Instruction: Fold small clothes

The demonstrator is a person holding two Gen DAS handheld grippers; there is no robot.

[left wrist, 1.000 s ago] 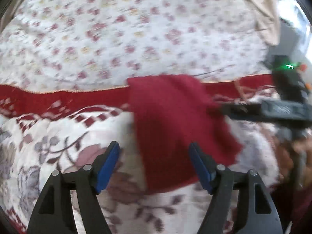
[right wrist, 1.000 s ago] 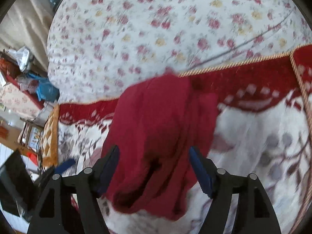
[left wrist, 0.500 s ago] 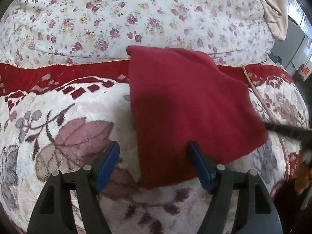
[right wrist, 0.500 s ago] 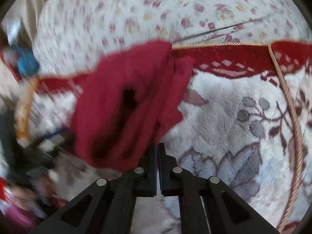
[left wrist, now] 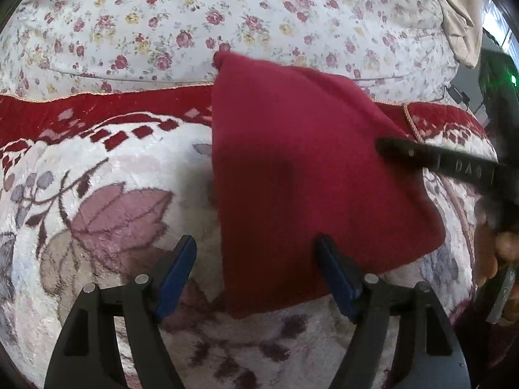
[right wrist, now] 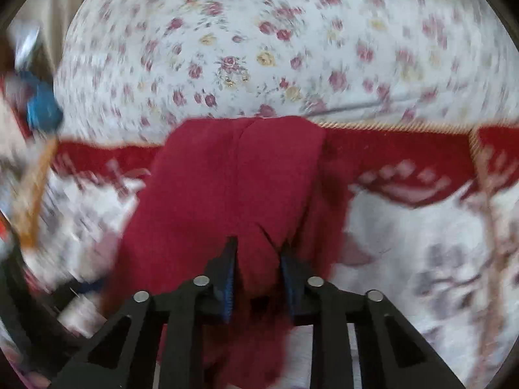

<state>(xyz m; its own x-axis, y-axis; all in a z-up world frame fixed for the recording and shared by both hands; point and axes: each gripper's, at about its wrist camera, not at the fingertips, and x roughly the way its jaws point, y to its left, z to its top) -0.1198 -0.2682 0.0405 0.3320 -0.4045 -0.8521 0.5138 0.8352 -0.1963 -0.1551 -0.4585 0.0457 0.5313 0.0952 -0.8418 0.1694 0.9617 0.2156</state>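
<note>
Red knit garment (right wrist: 227, 201), just one, now pinched by right gripper (right wrist: 258, 259) that just closed; left gripper (left wrist: 256, 272) gapes over its corner.

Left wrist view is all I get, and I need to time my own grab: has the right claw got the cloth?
Observer: Yes. The right claw has just been closing, and it now pinches a bunch of the cloth.
Operator: Where on the cloth?
Observer: At its near edge, in line with a crease that runs away from the claw towards the blanket's red border.
</note>
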